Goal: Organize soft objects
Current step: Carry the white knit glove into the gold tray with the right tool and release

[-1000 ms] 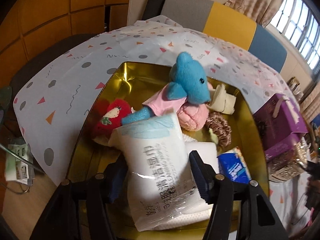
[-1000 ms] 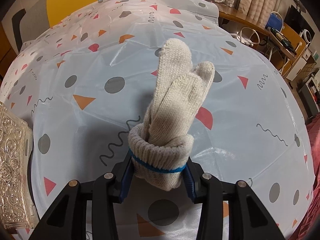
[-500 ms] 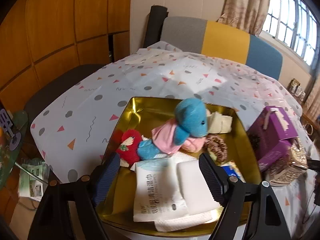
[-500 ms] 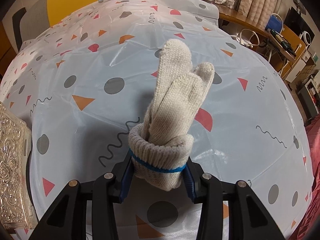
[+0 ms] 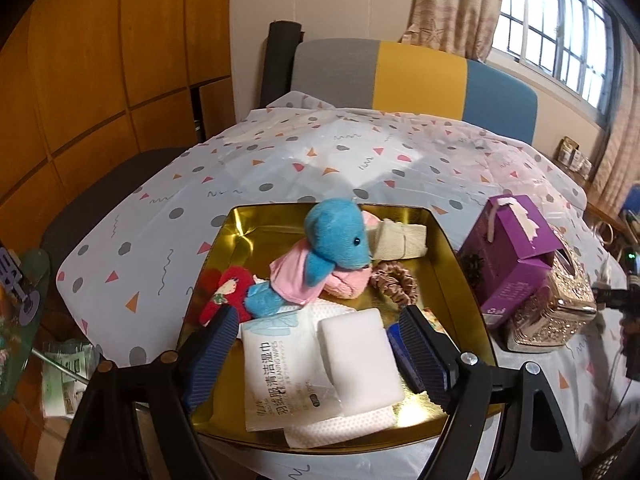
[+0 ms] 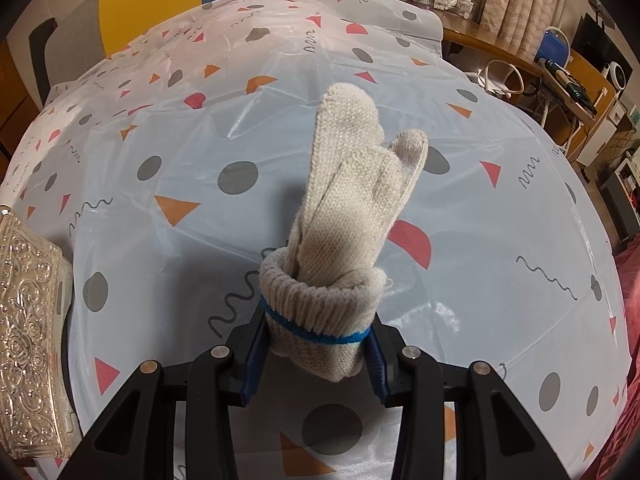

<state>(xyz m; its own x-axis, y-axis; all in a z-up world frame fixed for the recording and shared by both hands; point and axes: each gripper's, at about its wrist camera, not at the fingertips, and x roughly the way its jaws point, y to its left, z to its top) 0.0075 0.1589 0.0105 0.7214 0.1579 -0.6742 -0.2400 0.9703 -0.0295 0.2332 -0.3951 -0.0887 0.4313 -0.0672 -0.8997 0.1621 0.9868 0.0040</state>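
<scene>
While the right hand-held gripper (image 6: 316, 354) clamps the cuff of a rolled knit glove (image 6: 344, 236), the glove's long axis runs straight ahead from the jaws, fingertips pointing away over the spotted cloth on the bench (image 6: 500, 240). Bare cloth lies ahead and to the right; an embossed silver box (image 6: 28, 328) sits at the left edge. The left hand-held gripper (image 5: 316, 344) hangs spread wide and empty above a gold tray (image 5: 448, 256) holding a wipes pack (image 5: 280, 376), white sponge (image 5: 360, 364) and blue plush toy (image 5: 332, 248), with a purple box (image 5: 512, 256) just beside the tray's right rim.

On the tabletop (image 5: 320, 160), a tray (image 5: 440, 236) holds a plush (image 5: 332, 240), wipes (image 5: 280, 376) before it; a box (image 5: 516, 256) stands right.
</scene>
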